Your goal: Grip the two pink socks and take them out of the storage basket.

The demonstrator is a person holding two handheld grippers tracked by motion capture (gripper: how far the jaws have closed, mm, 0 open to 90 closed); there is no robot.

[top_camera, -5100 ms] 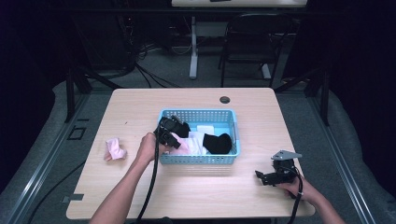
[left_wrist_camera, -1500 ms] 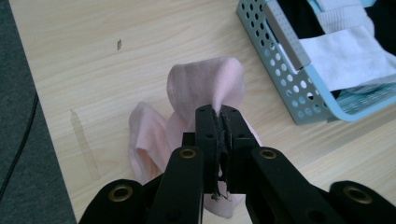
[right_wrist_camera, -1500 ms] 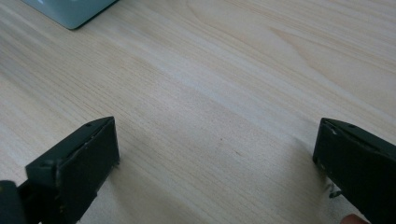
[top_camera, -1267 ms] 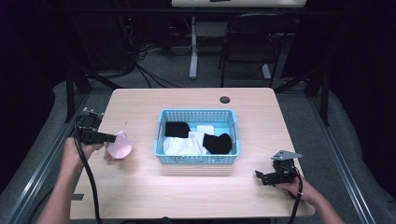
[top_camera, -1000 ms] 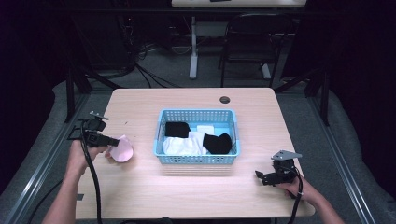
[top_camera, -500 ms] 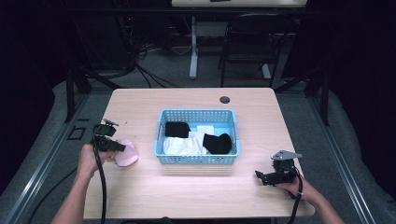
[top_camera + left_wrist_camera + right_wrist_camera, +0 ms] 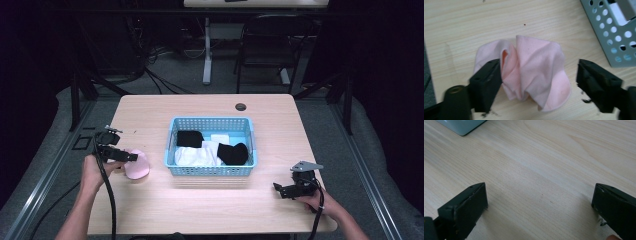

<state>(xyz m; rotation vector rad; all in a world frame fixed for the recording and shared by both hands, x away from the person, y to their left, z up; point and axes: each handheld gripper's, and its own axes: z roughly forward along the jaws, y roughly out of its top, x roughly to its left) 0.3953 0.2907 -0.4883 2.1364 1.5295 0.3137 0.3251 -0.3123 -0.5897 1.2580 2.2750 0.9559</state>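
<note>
Matt wood-grain table [image 7: 200, 210], soft pink cloth [image 7: 534, 72], perforated plastic basket [image 7: 210, 171]

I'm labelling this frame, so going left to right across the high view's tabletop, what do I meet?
Left gripper → pink cloth → blue basket holding black and white cloths → right gripper.

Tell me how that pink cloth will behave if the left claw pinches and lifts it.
The pink cloth lies crumpled in soft folds, so it will probably droop and unfold. It looks thin, likely very light. The open left claw straddles it, so a pinch may catch only some layers.
</note>
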